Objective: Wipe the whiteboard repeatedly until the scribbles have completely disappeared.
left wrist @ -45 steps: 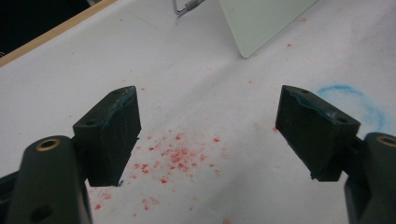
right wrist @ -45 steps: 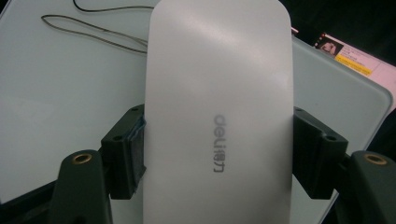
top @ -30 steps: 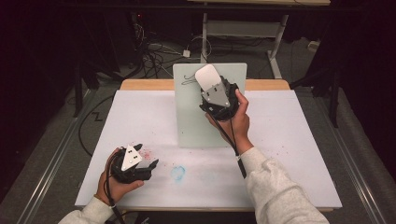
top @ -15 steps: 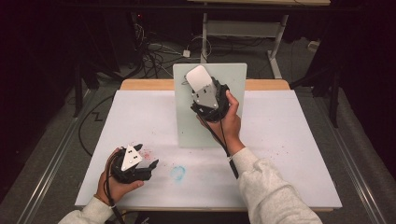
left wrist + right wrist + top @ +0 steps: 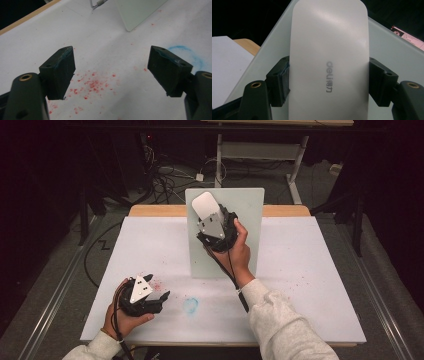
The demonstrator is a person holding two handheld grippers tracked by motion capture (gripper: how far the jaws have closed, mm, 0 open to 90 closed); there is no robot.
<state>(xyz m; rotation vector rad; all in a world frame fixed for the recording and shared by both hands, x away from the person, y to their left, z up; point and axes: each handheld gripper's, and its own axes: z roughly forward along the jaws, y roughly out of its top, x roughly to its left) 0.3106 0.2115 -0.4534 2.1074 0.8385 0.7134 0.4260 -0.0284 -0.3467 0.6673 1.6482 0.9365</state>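
Relative to the earlier frames, the right hand-held gripper (image 5: 206, 212) has shifted leftward and slightly upward across the pale green upright rectangular board (image 5: 247, 227), carrying the flat white rounded-rectangle eraser (image 5: 206, 206) with it; the left hand-held gripper (image 5: 160, 296) has stayed where it was. Taking the board as landmark: the eraser lies against the board's face near its upper left corner, clenched on both long sides by the right hand-held gripper's black pads, as the right gripper view shows with the grey printed mark on the eraser (image 5: 329, 57) facing the camera. The left hand-held gripper rests low over the white-covered desk (image 5: 310, 270), well in front of the board and off its lower left corner, its jaws spread wide with nothing between them (image 5: 111, 72). Red speckles (image 5: 93, 83) mark the desk beneath those jaws, and a faint blue ring-shaped smudge (image 5: 190, 305) lies just in front of the board's lower left corner.
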